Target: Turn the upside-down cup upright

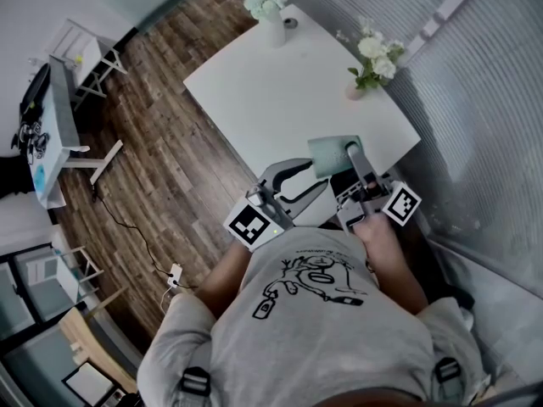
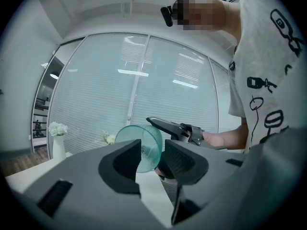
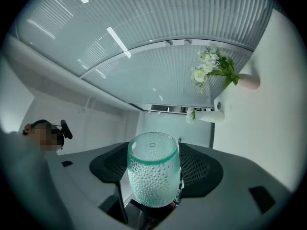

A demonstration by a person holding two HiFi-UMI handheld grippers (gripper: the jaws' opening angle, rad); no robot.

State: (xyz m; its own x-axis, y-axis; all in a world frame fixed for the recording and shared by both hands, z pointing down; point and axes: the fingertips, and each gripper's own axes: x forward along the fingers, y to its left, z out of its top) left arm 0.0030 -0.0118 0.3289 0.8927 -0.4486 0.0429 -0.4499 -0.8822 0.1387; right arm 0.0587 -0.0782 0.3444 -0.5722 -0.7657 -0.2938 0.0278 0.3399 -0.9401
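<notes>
A teal dimpled glass cup [image 1: 328, 154] hangs over the near edge of the white table [image 1: 280, 83], lying roughly on its side. My right gripper [image 1: 344, 156] is shut on it. In the right gripper view the cup [image 3: 153, 169] fills the gap between both pads of the right gripper [image 3: 154, 172], its closed base pointing away from the camera. My left gripper [image 1: 307, 179] is just left of the cup, with nothing between its parted jaws. In the left gripper view the cup [image 2: 139, 145] shows beyond the left gripper [image 2: 152, 159], one round end facing it.
A white vase with white flowers [image 1: 271, 15] stands at the table's far corner. A small pink vase with flowers [image 1: 369, 66] stands by the ribbed glass wall [image 1: 475, 100] on the right. Wooden floor [image 1: 161, 134] and white furniture lie to the left.
</notes>
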